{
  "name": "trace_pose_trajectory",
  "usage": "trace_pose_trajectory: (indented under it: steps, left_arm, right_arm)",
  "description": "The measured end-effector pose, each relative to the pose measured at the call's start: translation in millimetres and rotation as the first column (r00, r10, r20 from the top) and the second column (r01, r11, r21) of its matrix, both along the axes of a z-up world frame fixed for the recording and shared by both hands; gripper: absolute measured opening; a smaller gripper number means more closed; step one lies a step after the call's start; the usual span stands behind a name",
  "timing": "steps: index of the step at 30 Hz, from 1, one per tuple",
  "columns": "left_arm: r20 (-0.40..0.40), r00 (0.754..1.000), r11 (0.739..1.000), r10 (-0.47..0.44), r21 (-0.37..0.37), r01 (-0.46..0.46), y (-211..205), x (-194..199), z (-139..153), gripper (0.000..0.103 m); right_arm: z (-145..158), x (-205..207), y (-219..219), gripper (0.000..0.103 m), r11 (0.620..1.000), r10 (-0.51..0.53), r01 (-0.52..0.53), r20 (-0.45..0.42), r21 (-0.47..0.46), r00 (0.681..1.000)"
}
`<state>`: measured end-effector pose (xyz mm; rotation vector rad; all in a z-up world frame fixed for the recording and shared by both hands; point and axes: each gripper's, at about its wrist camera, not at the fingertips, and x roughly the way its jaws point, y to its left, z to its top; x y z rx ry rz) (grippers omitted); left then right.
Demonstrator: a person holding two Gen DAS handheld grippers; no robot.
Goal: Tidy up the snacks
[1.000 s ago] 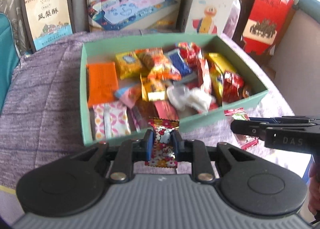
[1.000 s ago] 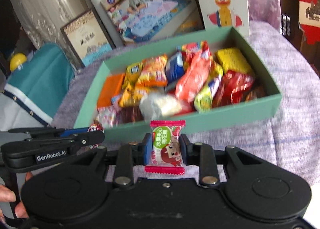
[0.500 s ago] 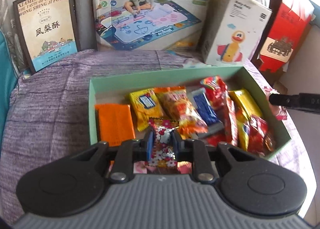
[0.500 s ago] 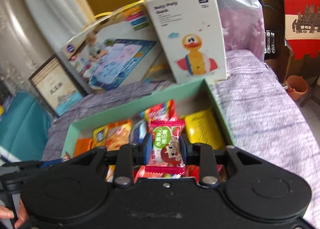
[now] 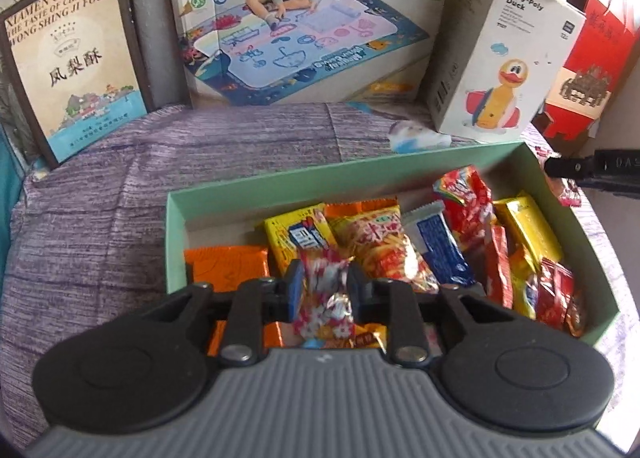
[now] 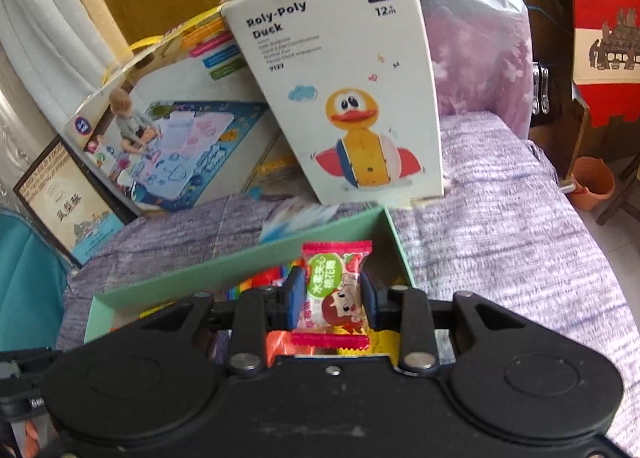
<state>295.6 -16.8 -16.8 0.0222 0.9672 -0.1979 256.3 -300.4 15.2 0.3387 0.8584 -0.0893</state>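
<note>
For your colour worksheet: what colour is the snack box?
Pale green box, clearest in the left wrist view.

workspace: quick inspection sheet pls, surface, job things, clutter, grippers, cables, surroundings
surface: purple woven cloth
job's things: open green cardboard box, crowded with wrapped snacks
clutter: white duck toy box, play-mat box and brown-framed pastry box standing behind
grippers: left gripper over the box, jaws just opening, blurred red-and-white candy between them; right gripper likewise, pink-and-green candy between its jaws
cables: nothing seen
surroundings: red paper bag, orange pot on the floor
</note>
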Motion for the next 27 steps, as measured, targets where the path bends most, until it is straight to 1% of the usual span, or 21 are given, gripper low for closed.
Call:
trace_pose_trajectory:
  steps: [1, 2, 3, 4, 5, 8, 10, 15, 22, 27]
  left_arm:
    - [0.004, 1.0, 1.0, 0.006, 0.011, -0.006, -1.7, -0.1, -0.2, 0.075]
    - [0.015, 1.0, 1.0, 0.015, 0.027, -0.016, -3.6, -1.2, -0.4, 0.089]
    - [0.03, 0.999, 0.999, 0.021, 0.045, -0.023, -5.1, -2.5, 0.1, 0.103]
    - [0.043, 0.999, 0.998, 0.024, 0.062, -0.027, -6.8, -4.4, 0.4, 0.103]
    - [0.039, 0.999, 0.997, 0.021, 0.069, -0.023, -7.9, -4.6, 0.4, 0.103]
    - [0.0, 1.0, 0.998, 0.03, 0.059, -0.03, -8.4, -5.4, -1.6, 0.103]
    - [-0.004, 0.999, 0.998, 0.036, 0.058, -0.036, -8.4, -9.2, -0.6, 0.103]
    - [0.015, 0.999, 0.998, 0.037, 0.053, -0.038, -8.4, -25.1, 10.0, 0.103]
    - [0.062, 0.997, 0.998, 0.042, 0.047, -0.045, -5.9, -52.7, 36.9, 0.103]
    - [0.09, 0.995, 0.998, 0.049, 0.041, -0.053, -3.4, -76.7, 52.4, 0.103]
  right_arm:
    - [-0.5, 1.8, -0.9, 0.08, 1.0, -0.01, 0.01, 0.003, 0.001, 1.0]
    - [-0.8, 1.9, -1.1, 0.093, 1.0, -0.022, 0.022, 0.009, 0.001, 1.0]
    - [-0.3, -0.1, -0.6, 0.103, 0.999, -0.032, 0.032, 0.023, -0.001, 0.999]
    - [1.0, -2.5, 0.5, 0.103, 0.999, -0.036, 0.036, 0.036, -0.002, 0.999]
    - [0.6, -4.1, 1.7, 0.103, 1.0, -0.031, 0.031, 0.035, -0.001, 0.999]
    - [-0.1, -10.6, 6.3, 0.103, 1.0, -0.018, 0.018, 0.018, -0.001, 1.0]
    - [1.6, -16.2, 9.8, 0.103, 1.0, -0.012, 0.012, 0.013, -0.006, 1.0]
    - [9.6, -32.3, 16.4, 0.103, 1.0, -0.005, 0.005, -0.002, 0.006, 1.0]
    - [33.1, -61.1, 30.8, 0.103, 1.0, 0.017, -0.017, 0.021, 0.001, 1.0]
    - [48.3, -83.9, 45.0, 0.103, 0.999, 0.042, -0.042, 0.035, -0.021, 0.999]
